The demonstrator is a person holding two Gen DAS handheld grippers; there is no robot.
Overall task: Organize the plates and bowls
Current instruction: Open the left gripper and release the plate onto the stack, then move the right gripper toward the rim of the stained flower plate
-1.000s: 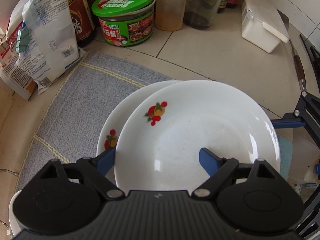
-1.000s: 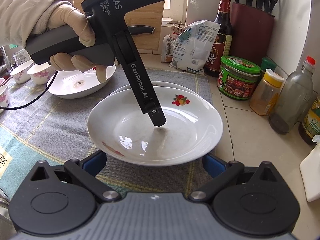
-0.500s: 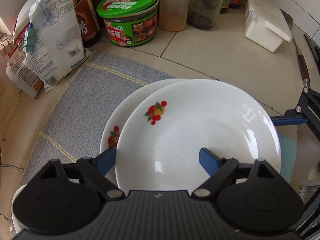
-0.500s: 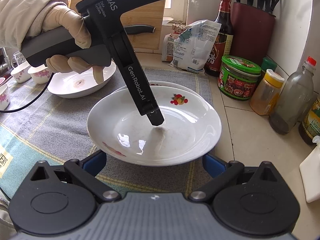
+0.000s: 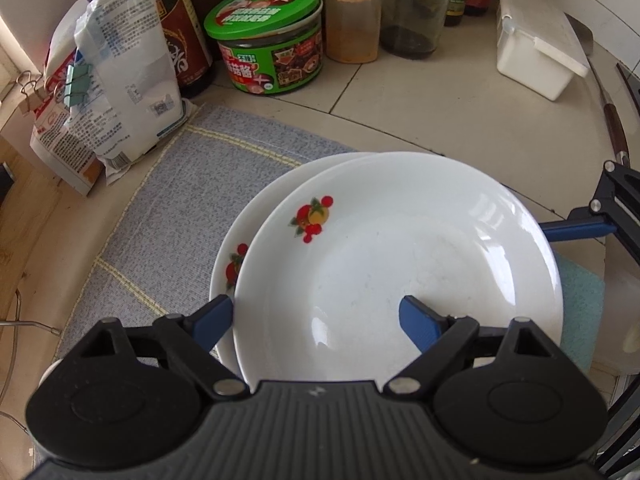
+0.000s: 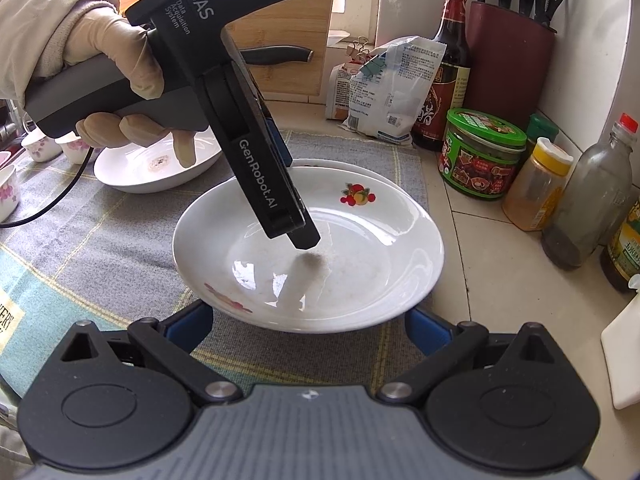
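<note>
At far left in the right wrist view, small floral cups [image 6: 38, 148] stand on the grey cloth [image 6: 100, 248], and beside them lies a white plate [image 6: 152, 168]. A gloved hand [image 6: 116, 64] holds the left hand-held gripper [image 5: 316, 316], which points steeply down into the top plate [image 6: 308, 256]. Its fingers are spread wide: one finger [image 5: 212, 320] sits outside the plate's rim and the other [image 5: 420, 324] over the plate's inside, with the rim between them. Whether the pads press the rim cannot be told. The top plate, with a fruit print, rests on a second plate [image 5: 240, 256] whose edge shows past it; both lie on the cloth. The right hand-held gripper [image 6: 308, 330] hangs just before the near rim, its fingers spread wider than that edge and holding nothing. Further right on the surface [image 6: 500, 272] stand a green-lidded jar [image 6: 482, 154], a yellow-capped jar [image 6: 536, 184] and a glass bottle [image 6: 588, 200].
</note>
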